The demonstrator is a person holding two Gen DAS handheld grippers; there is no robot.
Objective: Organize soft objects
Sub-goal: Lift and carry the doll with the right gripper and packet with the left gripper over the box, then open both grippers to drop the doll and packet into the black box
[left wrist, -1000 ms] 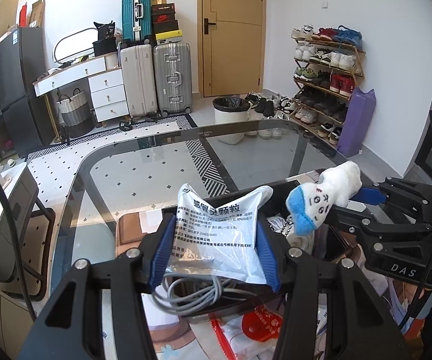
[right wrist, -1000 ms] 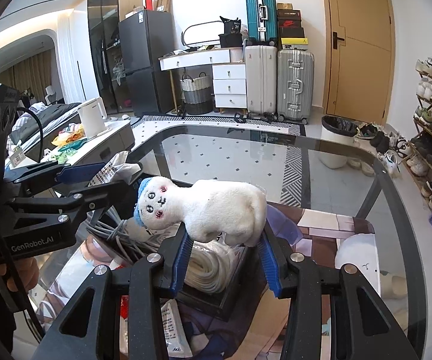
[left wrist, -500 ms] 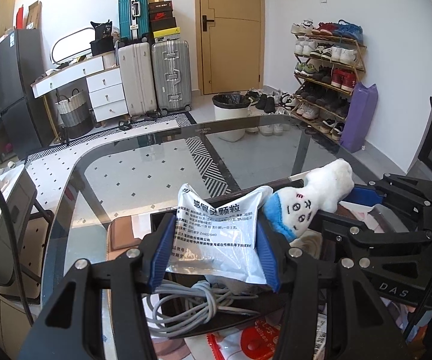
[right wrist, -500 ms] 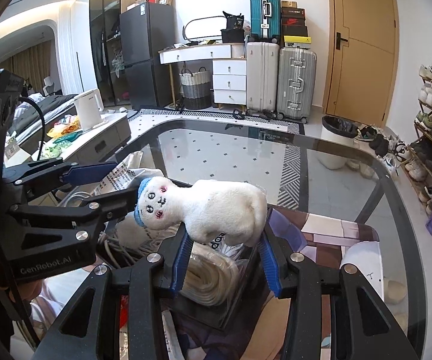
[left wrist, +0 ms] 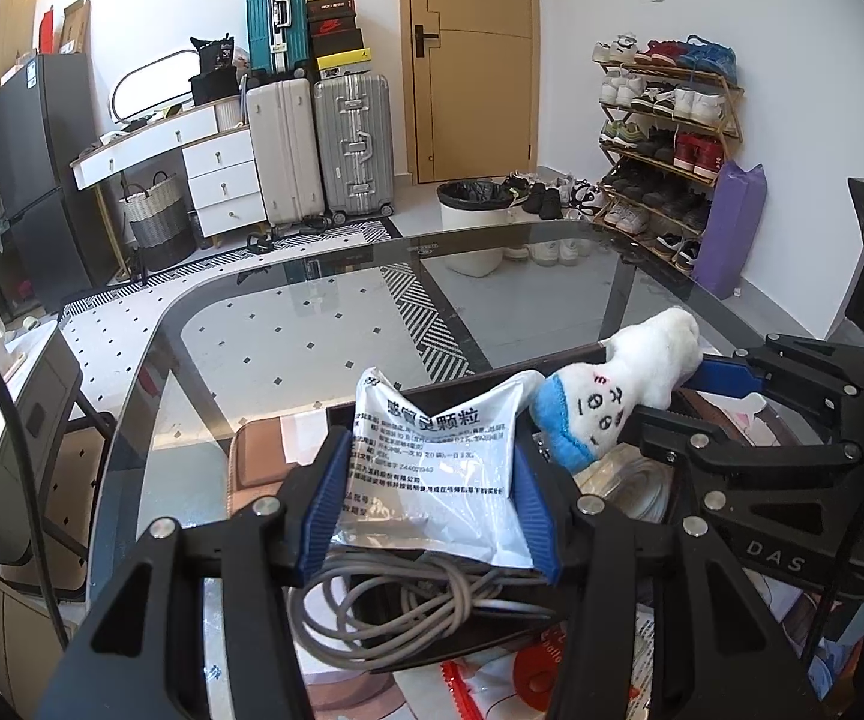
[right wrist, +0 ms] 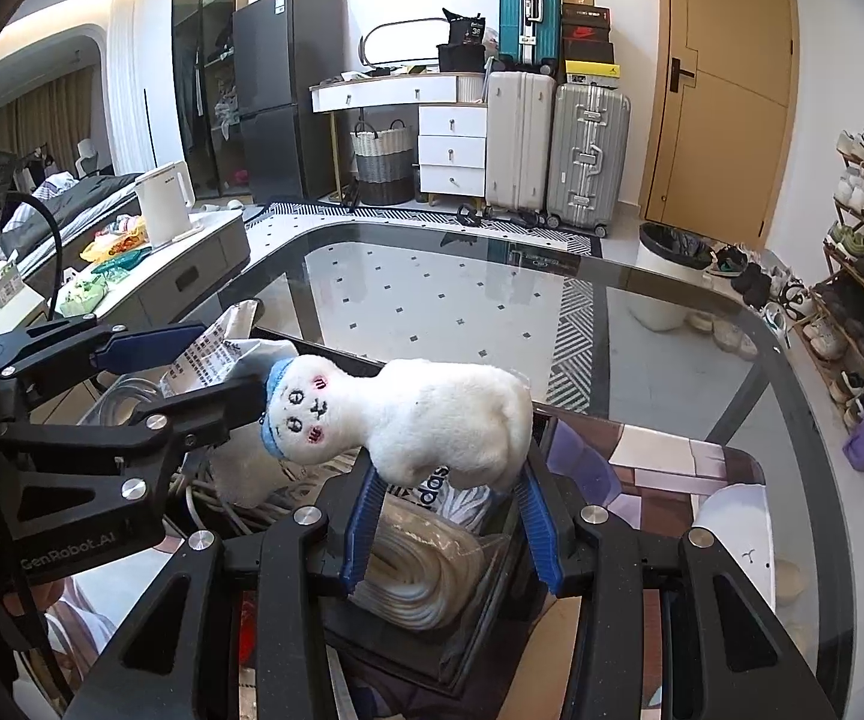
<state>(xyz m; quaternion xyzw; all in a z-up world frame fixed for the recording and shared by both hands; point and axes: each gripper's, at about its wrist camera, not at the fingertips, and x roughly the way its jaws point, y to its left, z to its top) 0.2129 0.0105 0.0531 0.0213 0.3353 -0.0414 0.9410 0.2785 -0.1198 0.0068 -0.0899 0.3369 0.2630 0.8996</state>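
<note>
Your left claw is clamped on a white printed sachet, standing upright over the black box on the glass surface. Your right claw grips the white plush toy by its body, lying crosswise, face pointing left toward the left claw.

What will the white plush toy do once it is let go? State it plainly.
The white plush toy probably flops rather than rolls: its head overhangs the right hand-held gripper unsupported. It looks light and squashy, pinched at the body. Fuzzy fabric likely grips, not slips.
</note>
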